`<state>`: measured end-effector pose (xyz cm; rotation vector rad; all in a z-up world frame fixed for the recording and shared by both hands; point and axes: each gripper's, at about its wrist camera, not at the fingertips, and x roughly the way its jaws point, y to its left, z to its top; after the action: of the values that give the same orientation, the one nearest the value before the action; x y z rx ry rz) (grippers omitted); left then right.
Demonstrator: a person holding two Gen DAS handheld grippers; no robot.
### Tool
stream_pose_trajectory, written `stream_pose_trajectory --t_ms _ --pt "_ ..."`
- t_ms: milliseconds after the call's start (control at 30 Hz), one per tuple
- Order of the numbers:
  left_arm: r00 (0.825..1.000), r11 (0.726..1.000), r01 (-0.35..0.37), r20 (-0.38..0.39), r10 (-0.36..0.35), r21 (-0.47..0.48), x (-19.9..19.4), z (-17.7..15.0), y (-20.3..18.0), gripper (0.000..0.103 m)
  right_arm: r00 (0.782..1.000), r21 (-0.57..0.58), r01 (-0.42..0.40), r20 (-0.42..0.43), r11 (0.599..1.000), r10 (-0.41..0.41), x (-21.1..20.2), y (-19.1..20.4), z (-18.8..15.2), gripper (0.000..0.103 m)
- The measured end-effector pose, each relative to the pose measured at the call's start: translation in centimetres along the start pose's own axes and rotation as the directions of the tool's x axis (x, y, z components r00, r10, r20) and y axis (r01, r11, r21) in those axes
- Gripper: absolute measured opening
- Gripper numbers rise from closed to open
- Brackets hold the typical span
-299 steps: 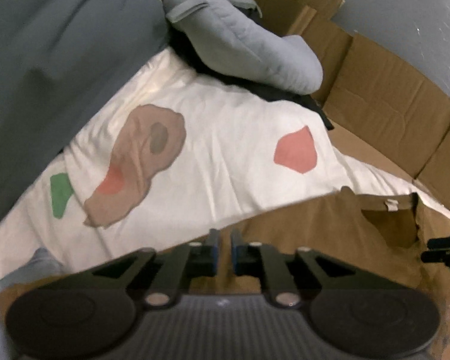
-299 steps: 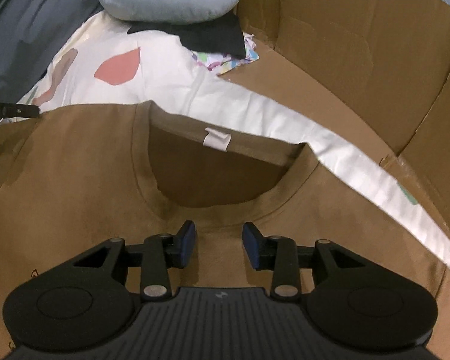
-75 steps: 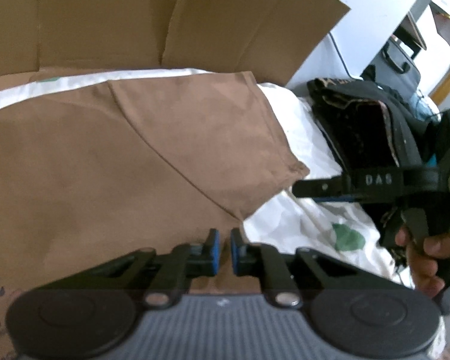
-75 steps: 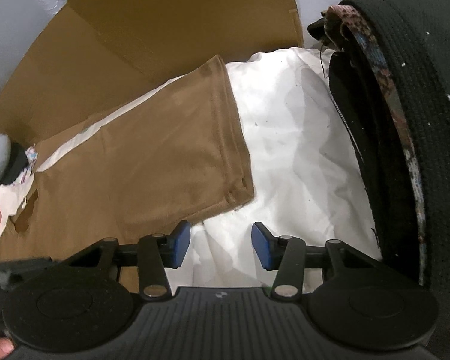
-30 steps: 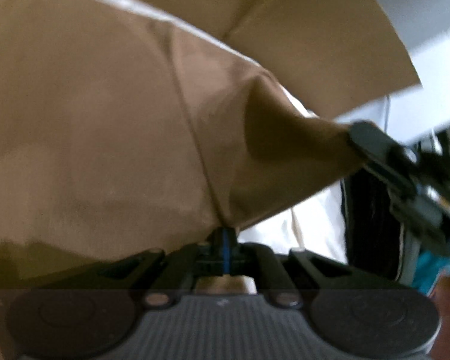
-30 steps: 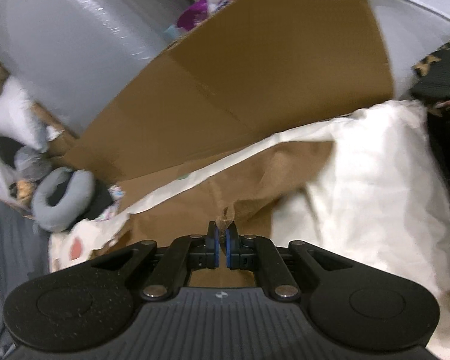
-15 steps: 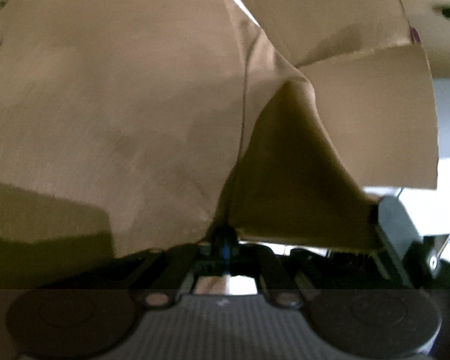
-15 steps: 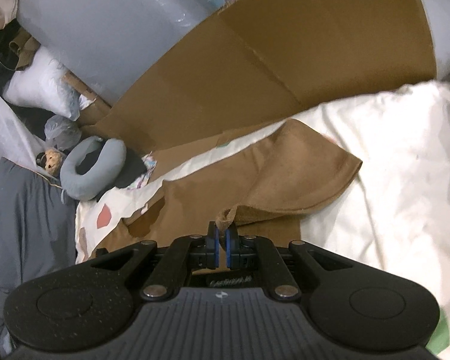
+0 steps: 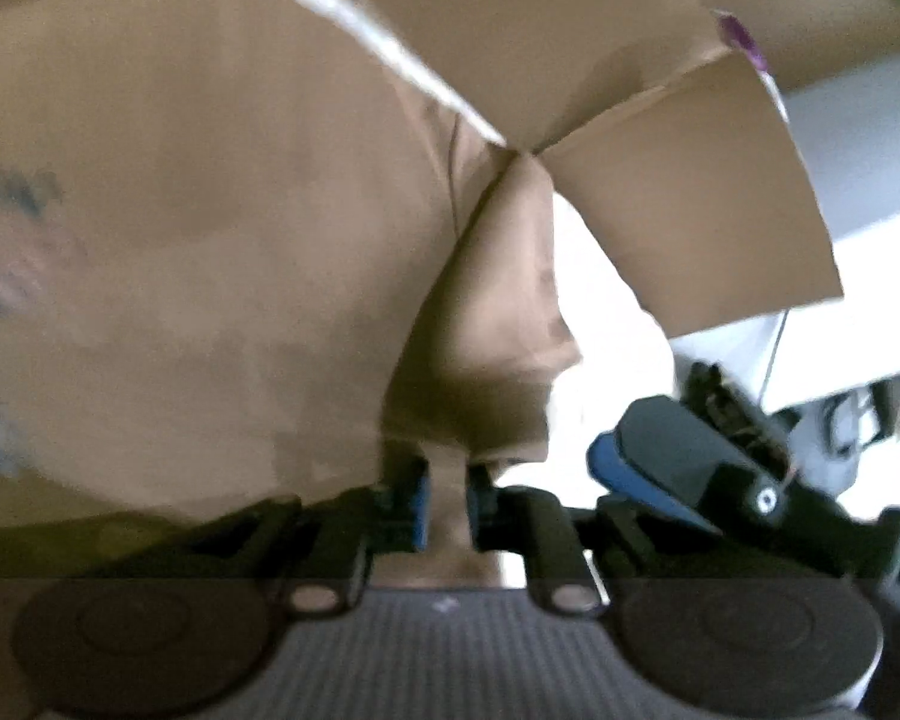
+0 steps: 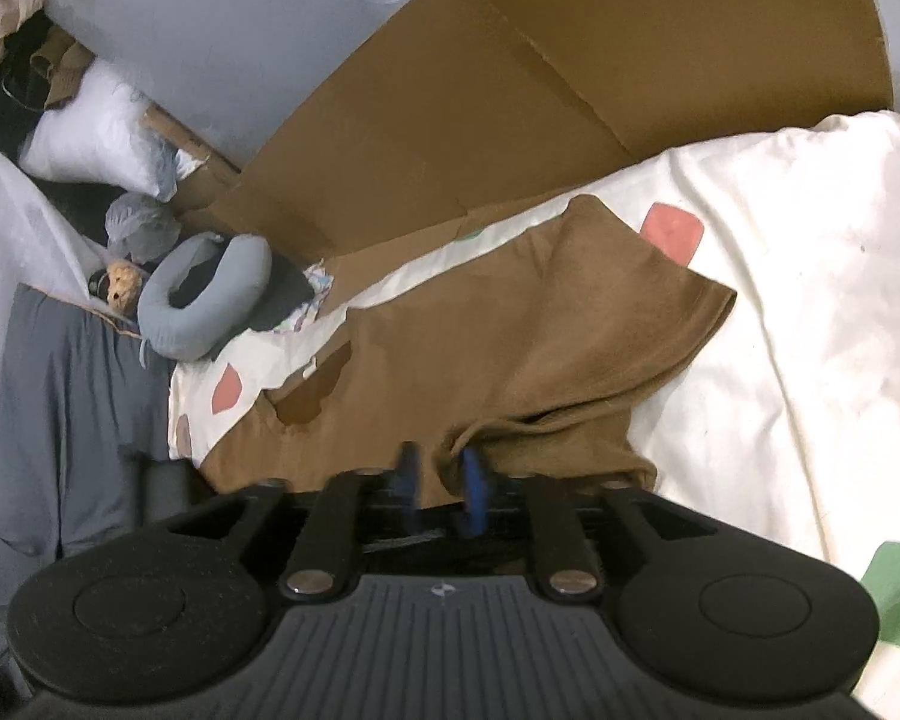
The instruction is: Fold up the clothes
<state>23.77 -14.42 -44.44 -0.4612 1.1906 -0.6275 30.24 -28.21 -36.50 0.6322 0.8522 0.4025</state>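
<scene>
A brown T-shirt (image 10: pixel 510 348) lies spread on a cream sheet (image 10: pixel 810 330), with its right sleeve (image 10: pixel 630 300) folded inward over the body. My right gripper (image 10: pixel 439 483) hovers over the shirt's near edge. Its jaws are opening, and a raised fold of the sleeve hem stands loose between them. In the blurred left wrist view the shirt (image 9: pixel 210 240) fills the left side and the sleeve (image 9: pixel 498 312) hangs in front. My left gripper (image 9: pixel 447 510) is opening too, brown cloth showing in the narrow gap. A blue-padded finger (image 9: pixel 621 468) of the right gripper is close on its right.
A tall cardboard wall (image 10: pixel 570 90) borders the far side of the sheet. A grey neck pillow (image 10: pixel 210 300), a white pillow (image 10: pixel 90 138) and a dark grey blanket (image 10: pixel 60 408) sit at the left. The sheet carries red and green patches.
Both grippers were shut on the sleeve edge and carried it inward over the shirt. Now both sets of jaws have parted and the sleeve rests folded on the body.
</scene>
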Motion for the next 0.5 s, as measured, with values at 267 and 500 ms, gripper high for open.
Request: stream_pose_trajectory --t_ms 267,500 --pt "0.994 0.985 -0.091 0.070 0.082 0.144 -3.9 1.4 0.8 0.041 0.998 -0.042 0.059 0.013 0.997 -0.059 -1.1 -0.5 -0.8 0.054" --pt "0.996 0.962 -0.082 0.043 0.073 0.260 -3.0 2.0 -0.7 0.059 0.984 -0.092 0.176 -0.008 0.980 -0.177 -0.7 -2.1 -1.2 0.054"
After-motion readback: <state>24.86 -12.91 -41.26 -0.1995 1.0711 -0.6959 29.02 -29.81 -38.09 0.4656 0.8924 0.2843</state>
